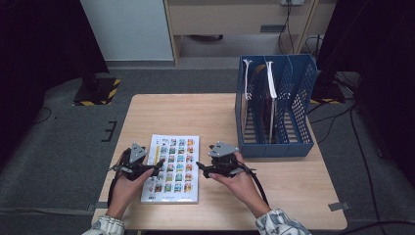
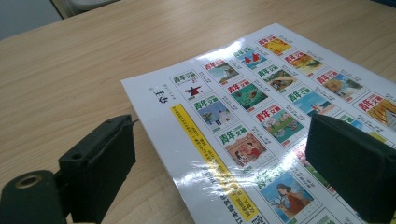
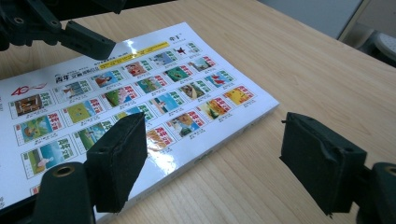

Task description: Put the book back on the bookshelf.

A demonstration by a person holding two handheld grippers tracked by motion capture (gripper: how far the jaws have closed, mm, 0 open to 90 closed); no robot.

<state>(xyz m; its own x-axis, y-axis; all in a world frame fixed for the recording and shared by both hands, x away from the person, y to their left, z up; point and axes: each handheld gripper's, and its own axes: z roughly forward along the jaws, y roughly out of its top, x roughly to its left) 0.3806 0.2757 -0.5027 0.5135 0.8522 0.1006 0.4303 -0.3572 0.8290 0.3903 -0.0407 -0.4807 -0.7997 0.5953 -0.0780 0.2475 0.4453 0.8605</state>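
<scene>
A thick white book (image 1: 172, 168) with rows of small colourful cover pictures lies flat on the wooden table (image 1: 195, 112), near its front. My left gripper (image 1: 155, 168) hovers at the book's left edge, jaws open; in the left gripper view the book (image 2: 261, 116) lies between and beyond the wide-apart jaws. My right gripper (image 1: 201, 169) is at the book's right edge, open too; in its view the book (image 3: 126, 98) sits under the left jaw and the right jaw is over bare wood. The left gripper (image 3: 70, 32) shows at the top left there.
A blue slotted file rack (image 1: 275, 105) stands at the table's right back, holding a few upright books or folders (image 1: 270, 83). Bare wood stretches behind the book. Cables (image 1: 337, 117) run on the grey floor to the right.
</scene>
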